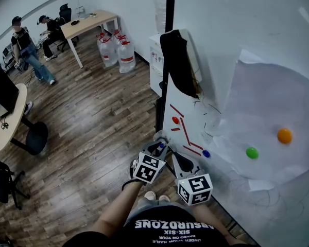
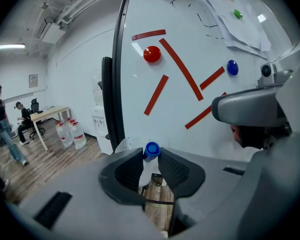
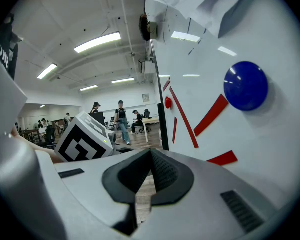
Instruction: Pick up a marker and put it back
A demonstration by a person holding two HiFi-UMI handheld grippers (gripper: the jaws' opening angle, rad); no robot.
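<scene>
A white marker with a blue cap (image 2: 151, 150) sticks up between the jaws of my left gripper (image 2: 151, 158), which is shut on it. In the head view the marker (image 1: 161, 149) and left gripper (image 1: 159, 148) sit just in front of the whiteboard (image 1: 195, 120), near its lower left corner. My right gripper (image 1: 182, 162) is beside the left one, close to the board, below the blue magnet (image 1: 206, 153). In the right gripper view its jaws (image 3: 150, 154) meet with nothing between them, and the blue magnet (image 3: 245, 85) is close on the right.
The whiteboard (image 2: 190, 29) carries red strips, a red magnet (image 2: 151, 54), and paper sheets (image 1: 268, 102) with a green magnet (image 1: 252, 152) and an orange magnet (image 1: 284, 135). A black jacket (image 1: 177, 63) hangs on the board. Water bottles (image 1: 116, 50), desks and people (image 1: 28, 50) are farther off.
</scene>
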